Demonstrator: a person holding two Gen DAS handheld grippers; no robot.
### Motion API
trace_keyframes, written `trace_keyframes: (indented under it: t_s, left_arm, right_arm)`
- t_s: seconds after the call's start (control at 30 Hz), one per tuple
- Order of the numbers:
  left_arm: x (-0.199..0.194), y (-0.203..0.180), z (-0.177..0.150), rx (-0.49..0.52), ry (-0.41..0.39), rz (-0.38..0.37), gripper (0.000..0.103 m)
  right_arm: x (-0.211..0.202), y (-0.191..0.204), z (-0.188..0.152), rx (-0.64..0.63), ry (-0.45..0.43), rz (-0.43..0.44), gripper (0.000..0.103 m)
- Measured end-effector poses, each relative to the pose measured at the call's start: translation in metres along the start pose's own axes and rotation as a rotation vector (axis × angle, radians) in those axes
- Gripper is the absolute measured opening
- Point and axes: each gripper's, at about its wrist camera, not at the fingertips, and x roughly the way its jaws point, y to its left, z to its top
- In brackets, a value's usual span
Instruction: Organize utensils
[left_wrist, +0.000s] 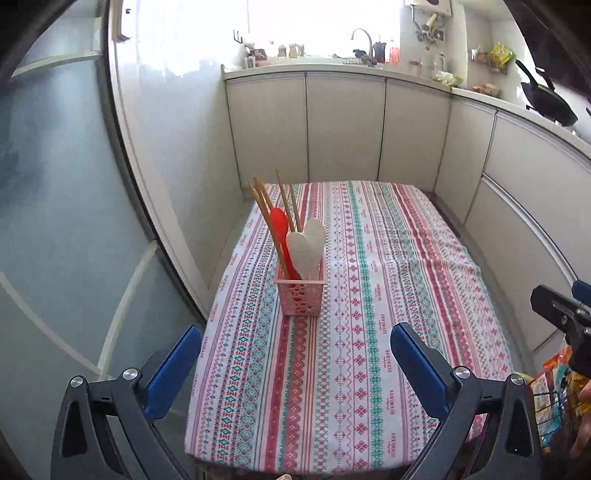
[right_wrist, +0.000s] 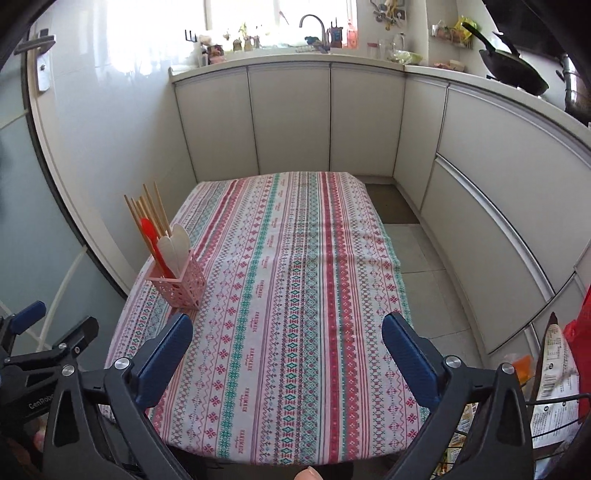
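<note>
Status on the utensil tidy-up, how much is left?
Looks finished: chopsticks, red spoon and white paddles all stand in the pink holder. Left gripper and right gripper are open, holding nothing. No loose utensils show on the tablecloth.

One pink basket (left_wrist: 300, 295) stands on the counter (left_wrist: 388, 295). In it are one red spoon (left_wrist: 279, 221) and two white rice paddles (left_wrist: 308, 243). The wooden chopsticks (left_wrist: 280, 199) bunch too close to count.

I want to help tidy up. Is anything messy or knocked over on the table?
Nothing stands out. The pink basket stands upright on the tablecloth, with the chopsticks, red spoon and white spoons inside. No utensils lie loose on the cloth.
</note>
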Motion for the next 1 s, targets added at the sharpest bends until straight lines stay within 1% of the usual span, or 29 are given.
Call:
trace_keyframes:
  t_s: [0.17,0.37,1.0]
  left_arm:
    - [-0.007,-0.01,-0.003,0.022,-0.009,-0.012,0.103]
    - [-0.01,-0.016,-0.004,0.034,-0.019,-0.023,0.103]
    - [-0.007,-0.012,-0.005,0.025,-0.023,-0.009,0.103]
  right_arm:
    - [-0.006,-0.004,-0.003,0.001,0.0,-0.001,0.103]
    - [0.002,-0.008,-0.004,0.016,0.028,0.0,0.103]
    - [0.011,-0.004,-0.004,0.021,0.052,0.012,0.103]
